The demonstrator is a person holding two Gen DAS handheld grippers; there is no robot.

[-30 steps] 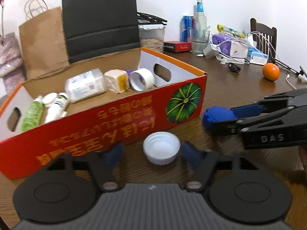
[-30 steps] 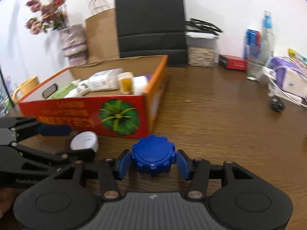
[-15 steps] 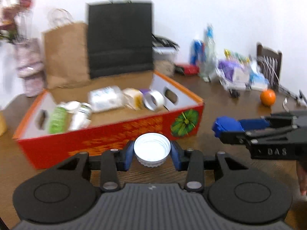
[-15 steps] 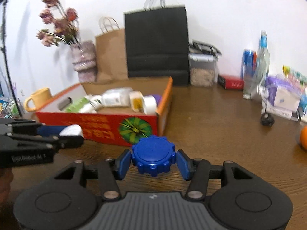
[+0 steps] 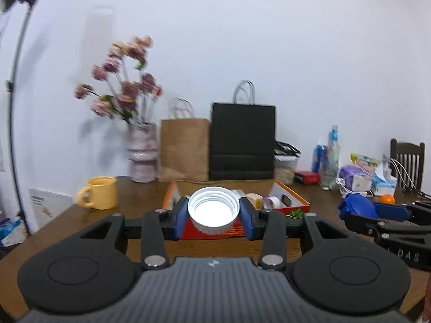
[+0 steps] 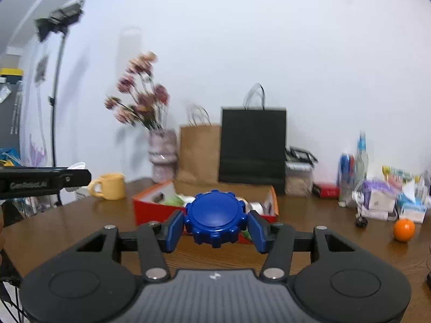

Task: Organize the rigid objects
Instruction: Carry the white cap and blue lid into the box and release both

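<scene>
Carrying two caps at once: the left gripper (image 5: 213,216) has its blue fingers (image 5: 180,219) closed on a white ribbed plastic bottle cap (image 5: 213,210), open side toward the camera, and the right gripper (image 6: 215,226) has its fingers (image 6: 172,230) closed on a blue notched plastic lid (image 6: 215,219), flat top facing the camera. Both caps are off the brown wooden counter (image 5: 142,193). Beyond each pair of fingertips sits the red cardboard box with orange rim (image 6: 150,210), open-topped and already holding bottles and a roll of tape. Judging by this, the step in hand is transport to the box. The next move calls for bringing each cap forward over the box's near wall, lowering it into a free spot inside, then parting the fingers.
</scene>
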